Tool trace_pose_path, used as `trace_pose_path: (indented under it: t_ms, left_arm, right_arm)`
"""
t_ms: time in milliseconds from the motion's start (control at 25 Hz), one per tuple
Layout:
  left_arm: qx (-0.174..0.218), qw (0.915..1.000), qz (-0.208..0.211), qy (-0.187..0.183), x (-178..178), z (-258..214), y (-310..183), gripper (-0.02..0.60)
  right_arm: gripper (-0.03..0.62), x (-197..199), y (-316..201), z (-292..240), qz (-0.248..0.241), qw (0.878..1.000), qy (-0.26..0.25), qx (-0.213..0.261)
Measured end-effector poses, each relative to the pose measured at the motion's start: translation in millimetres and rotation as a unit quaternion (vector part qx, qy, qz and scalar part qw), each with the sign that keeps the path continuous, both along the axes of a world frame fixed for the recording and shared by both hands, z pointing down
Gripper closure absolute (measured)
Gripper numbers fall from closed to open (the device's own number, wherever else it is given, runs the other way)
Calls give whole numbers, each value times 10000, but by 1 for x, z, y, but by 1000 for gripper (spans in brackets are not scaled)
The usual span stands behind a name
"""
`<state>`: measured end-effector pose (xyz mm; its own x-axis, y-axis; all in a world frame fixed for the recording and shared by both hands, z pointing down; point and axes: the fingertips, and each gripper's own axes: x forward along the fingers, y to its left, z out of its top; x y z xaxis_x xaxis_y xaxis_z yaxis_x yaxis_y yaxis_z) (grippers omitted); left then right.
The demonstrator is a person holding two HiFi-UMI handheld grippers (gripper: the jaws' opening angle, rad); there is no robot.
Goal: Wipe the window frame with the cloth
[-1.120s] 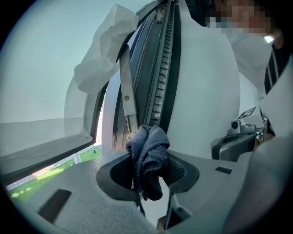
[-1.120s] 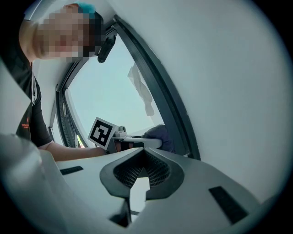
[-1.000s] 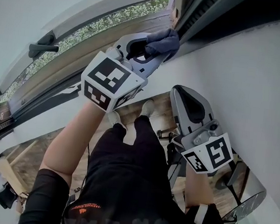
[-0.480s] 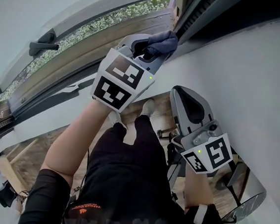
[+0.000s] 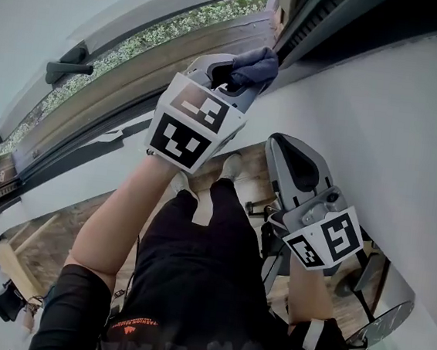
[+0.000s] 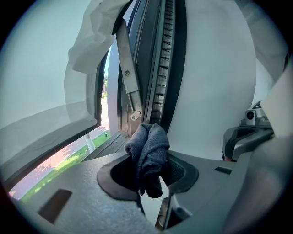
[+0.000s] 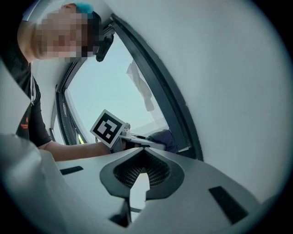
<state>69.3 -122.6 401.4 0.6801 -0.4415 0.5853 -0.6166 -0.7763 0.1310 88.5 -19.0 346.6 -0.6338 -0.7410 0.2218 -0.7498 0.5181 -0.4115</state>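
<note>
A blue-grey cloth [image 5: 255,65] is bunched between the jaws of my left gripper [image 5: 240,75], which is shut on it. The cloth presses against the bottom corner of the dark window frame [image 5: 312,21]. In the left gripper view the cloth [image 6: 149,151] sticks up out of the left gripper [image 6: 151,171] just below the ribbed dark frame [image 6: 167,68]. My right gripper [image 5: 294,159] hangs lower, by the white wall, shut with nothing in it. The right gripper view shows its jaws closed [image 7: 142,171], with the cloth [image 7: 164,137] beyond them.
The window sash is swung open, with a dark handle [image 5: 66,69] on it and a metal stay arm [image 6: 128,73] at the hinge side. A wooden sill [image 5: 176,57] runs along the opening. The white wall [image 5: 379,125] is on the right. The person's legs and the floor lie below.
My left gripper has turned and edged right toward the frame corner, keeping the cloth pressed there. The right gripper has barely moved.
</note>
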Motion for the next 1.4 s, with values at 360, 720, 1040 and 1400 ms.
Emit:
trace_pose_path:
  t_ms: [360, 720, 1040, 1400]
  left_arm:
    - [-39, 9999, -94, 25, -18, 1, 5, 437]
    - [-224, 9995, -205, -14, -48, 9, 20, 437]
    - [-172, 9994, -305, 79, -69, 4, 29, 437]
    - [-214, 9988, -424, 90, -97, 5, 40, 437]
  right_arm:
    - [589, -16, 1, 1, -159, 9999, 9, -39]
    - [589, -44, 5, -1, -381, 9993, 25, -17]
    - [589, -64, 12, -2, -529, 9986, 40, -37]
    - [589, -89, 18, -3, -651, 9978, 76, -36]
